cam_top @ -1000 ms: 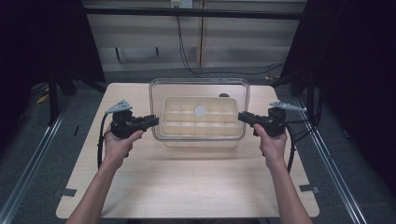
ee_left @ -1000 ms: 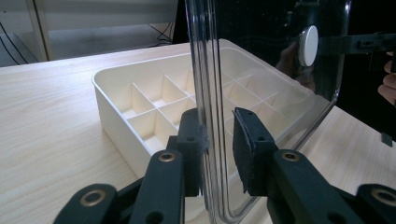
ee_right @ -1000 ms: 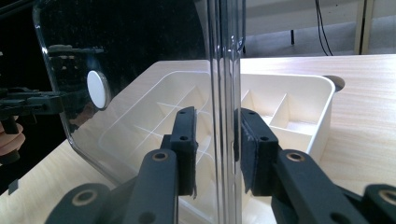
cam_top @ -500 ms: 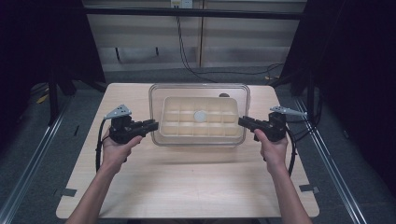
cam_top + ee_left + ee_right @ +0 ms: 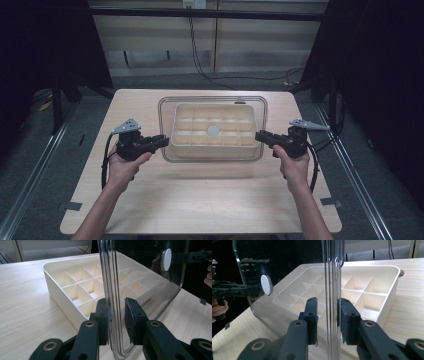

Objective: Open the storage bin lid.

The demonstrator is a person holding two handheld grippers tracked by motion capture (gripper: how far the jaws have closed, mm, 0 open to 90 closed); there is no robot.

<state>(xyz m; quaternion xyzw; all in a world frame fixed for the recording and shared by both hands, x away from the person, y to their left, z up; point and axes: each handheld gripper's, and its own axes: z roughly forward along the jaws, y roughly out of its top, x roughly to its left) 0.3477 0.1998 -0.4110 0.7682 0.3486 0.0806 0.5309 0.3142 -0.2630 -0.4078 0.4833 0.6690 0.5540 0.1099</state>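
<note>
Pale wood table (image 5: 200,200) fills the centre of the high view, with dark floor and metal rails at the frame's left and right edges. At centre frame a cream tray (image 5: 190,141) with divided compartments sits on the table, and a clear lid (image 5: 212,100) with a white round knob (image 5: 213,131) lies level over it.

The left gripper (image 5: 162,140) clamps the lid's left edge; the right gripper (image 5: 259,136) clamps its right edge. Both grips are narrow, the jaws closed on the lid's rim. Opposed grips at mid-edge likely keep the lid level and balanced, so that it cannot tip while it is carried.

In the left gripper view the lid (image 5: 140,272) rises upright between the pads (image 5: 130,320), and the tray (image 5: 62,295) lies at left. In the right gripper view the rim (image 5: 333,290) passes between the jaws, with the tray (image 5: 387,297) at right and the knob (image 5: 266,284) at upper left.
</note>
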